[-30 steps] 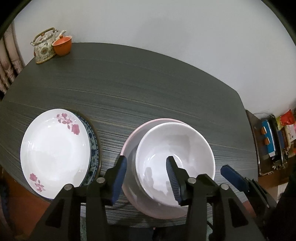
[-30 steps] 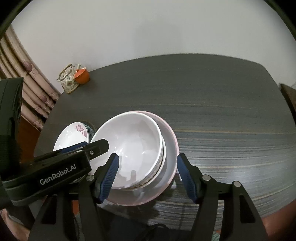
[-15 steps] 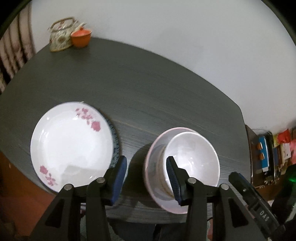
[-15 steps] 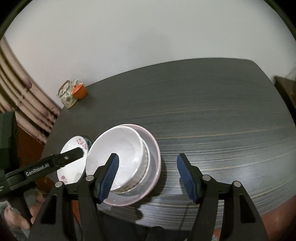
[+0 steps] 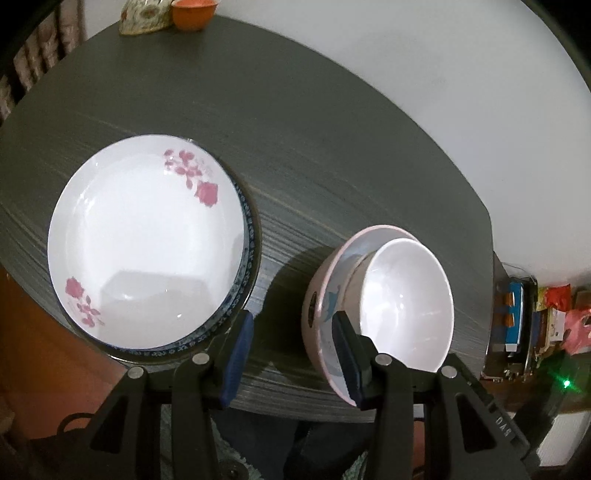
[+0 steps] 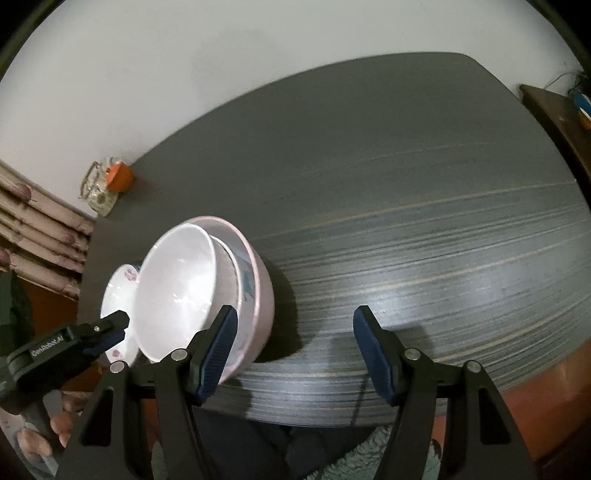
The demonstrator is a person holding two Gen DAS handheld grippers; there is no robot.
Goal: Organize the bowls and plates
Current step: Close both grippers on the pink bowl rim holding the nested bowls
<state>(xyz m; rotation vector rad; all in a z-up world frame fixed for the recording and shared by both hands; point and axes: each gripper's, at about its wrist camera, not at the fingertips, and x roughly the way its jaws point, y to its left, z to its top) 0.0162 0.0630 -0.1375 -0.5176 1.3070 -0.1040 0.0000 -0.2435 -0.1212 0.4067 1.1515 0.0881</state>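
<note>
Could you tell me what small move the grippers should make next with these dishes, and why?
Probably draw both clear. The left gripper and right gripper stand open, pressing on nothing; the white bowl sits nested in the pink bowl, and the floral plate lies on the blue-rimmed plate, so stacking looks finished.

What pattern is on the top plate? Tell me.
White with pink flower sprays, on the top plate; clearest in the left wrist view.

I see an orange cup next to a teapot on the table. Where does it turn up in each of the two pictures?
Left wrist view: the orange cup sits at the top edge, left of centre, on the table's far corner.
Right wrist view: the orange cup is small, left of centre, at the table's far-left corner.
Shared landmark: the teapot stands right beside it in both.
</note>
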